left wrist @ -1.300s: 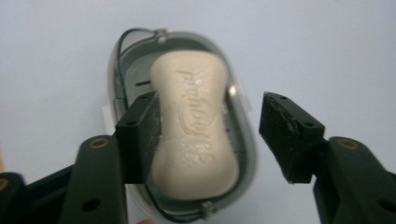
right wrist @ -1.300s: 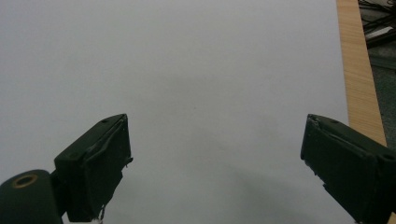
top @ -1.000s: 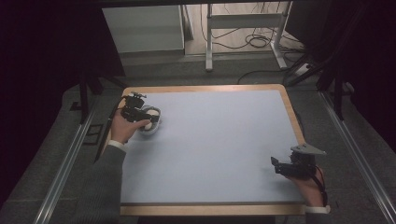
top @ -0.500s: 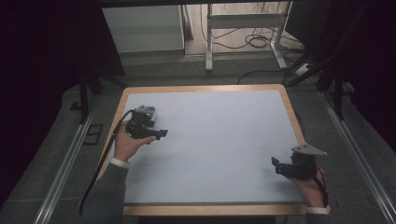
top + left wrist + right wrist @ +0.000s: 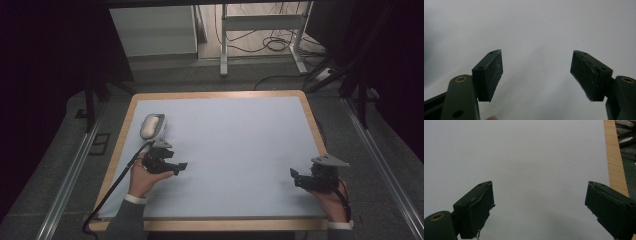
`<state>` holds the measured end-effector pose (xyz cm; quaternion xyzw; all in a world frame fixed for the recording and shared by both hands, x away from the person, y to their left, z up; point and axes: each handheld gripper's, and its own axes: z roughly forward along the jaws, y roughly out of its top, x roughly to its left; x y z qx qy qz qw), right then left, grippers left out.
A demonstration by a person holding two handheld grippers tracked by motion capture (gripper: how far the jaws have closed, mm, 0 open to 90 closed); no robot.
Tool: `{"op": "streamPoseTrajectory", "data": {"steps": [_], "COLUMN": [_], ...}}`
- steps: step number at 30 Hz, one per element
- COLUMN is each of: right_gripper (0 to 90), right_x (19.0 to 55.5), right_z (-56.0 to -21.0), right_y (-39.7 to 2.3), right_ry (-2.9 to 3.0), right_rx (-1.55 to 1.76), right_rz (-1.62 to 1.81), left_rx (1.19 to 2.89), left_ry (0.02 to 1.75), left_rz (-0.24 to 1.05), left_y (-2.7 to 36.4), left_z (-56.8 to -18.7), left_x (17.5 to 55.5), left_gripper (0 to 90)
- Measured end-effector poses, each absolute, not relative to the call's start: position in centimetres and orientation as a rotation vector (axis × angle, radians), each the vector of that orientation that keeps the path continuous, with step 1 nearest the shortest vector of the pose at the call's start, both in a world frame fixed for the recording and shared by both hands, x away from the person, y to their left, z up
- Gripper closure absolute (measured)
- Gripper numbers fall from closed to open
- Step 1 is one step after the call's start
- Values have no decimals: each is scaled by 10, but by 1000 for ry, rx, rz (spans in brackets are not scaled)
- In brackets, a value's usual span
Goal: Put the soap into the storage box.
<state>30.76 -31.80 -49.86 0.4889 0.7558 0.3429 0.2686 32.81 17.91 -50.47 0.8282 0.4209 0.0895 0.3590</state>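
Up in the high view, a white mouse (image 5: 150, 125) lying at centre left of the table (image 5: 235, 150), just above the left tongs (image 5: 181, 167); left gripper view offering bare grey surface between wide-apart jaws, just opened further, nothing between. Right tongs (image 5: 295, 177) lower right, spread and empty. No writing readable

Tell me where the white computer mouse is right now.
In the high view, the white computer mouse lies near the table's far left corner, just beyond the left gripper.
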Motion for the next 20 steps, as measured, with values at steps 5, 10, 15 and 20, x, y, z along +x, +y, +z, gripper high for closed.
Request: {"op": "streamPoseTrajectory", "data": {"steps": [5,10,15,20], "right_gripper": [82,82,82,82], "right_x": [308,308,308,307], "right_z": [-499,-499,-498,-497], "right_y": [-318,-317,-316,-316], "right_ry": [2040,2039,2034,2025], "right_rx": [1313,1308,1300,1292], "right_rz": [924,923,926,934], "left_rx": [2181,2177,2178,2173], "left_ry": [1092,1109,1104,1105], "left_rz": [230,230,237,241], "left_y": [176,177,178,180], "left_z": [-518,-524,-524,-522], "left_x": [324,324,324,323], "left_gripper": [263,262,259,256]}}
